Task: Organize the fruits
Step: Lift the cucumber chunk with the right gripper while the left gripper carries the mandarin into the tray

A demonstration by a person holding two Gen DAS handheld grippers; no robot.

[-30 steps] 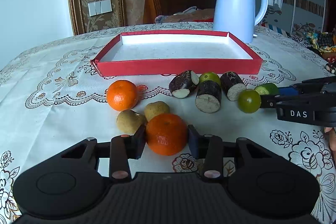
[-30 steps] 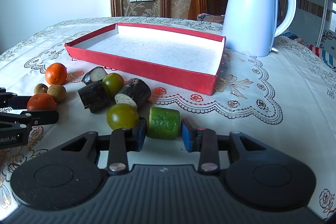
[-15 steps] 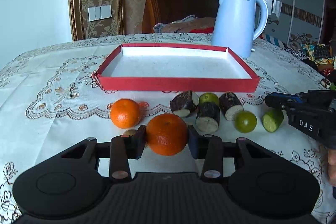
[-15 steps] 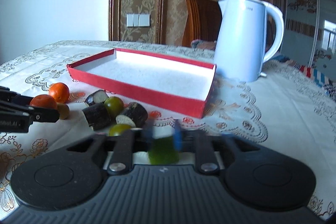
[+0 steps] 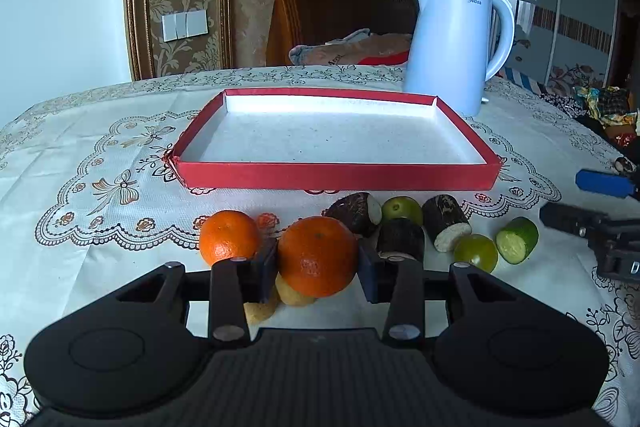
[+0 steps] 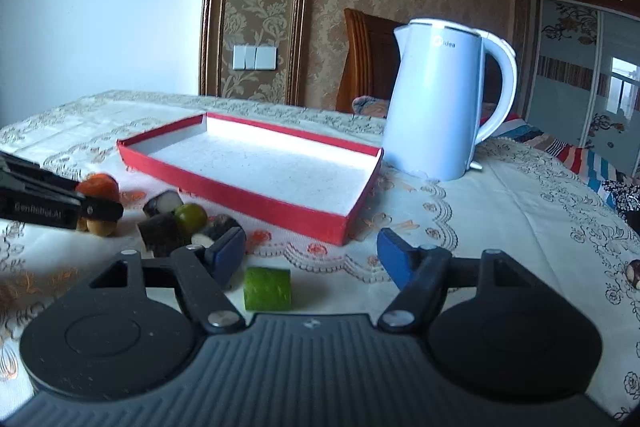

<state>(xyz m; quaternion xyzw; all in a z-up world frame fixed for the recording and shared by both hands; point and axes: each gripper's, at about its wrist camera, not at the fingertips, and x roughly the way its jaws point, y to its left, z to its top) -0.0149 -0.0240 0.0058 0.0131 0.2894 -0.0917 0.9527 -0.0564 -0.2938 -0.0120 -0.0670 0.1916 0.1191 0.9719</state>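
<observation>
The left tool [image 5: 318, 263] grips an orange [image 5: 318, 257] above the surface [image 5: 80, 247]. The right tool [image 6: 312, 253] is spread wide, a cucumber piece [image 6: 267, 289] lying below it near the red tray [image 6: 248, 197].

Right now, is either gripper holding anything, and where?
Left gripper clamps an orange by its two sides. Right gripper holds nothing, its jaws open.

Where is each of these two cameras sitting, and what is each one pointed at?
Left wrist view: rides on the left tool, looking along its fingers at the held orange and the red tray; the right tool shows at the edge.
Right wrist view: rides on the open right tool, above the cucumber piece; the left tool shows.
Both share tray and kettle.
</observation>
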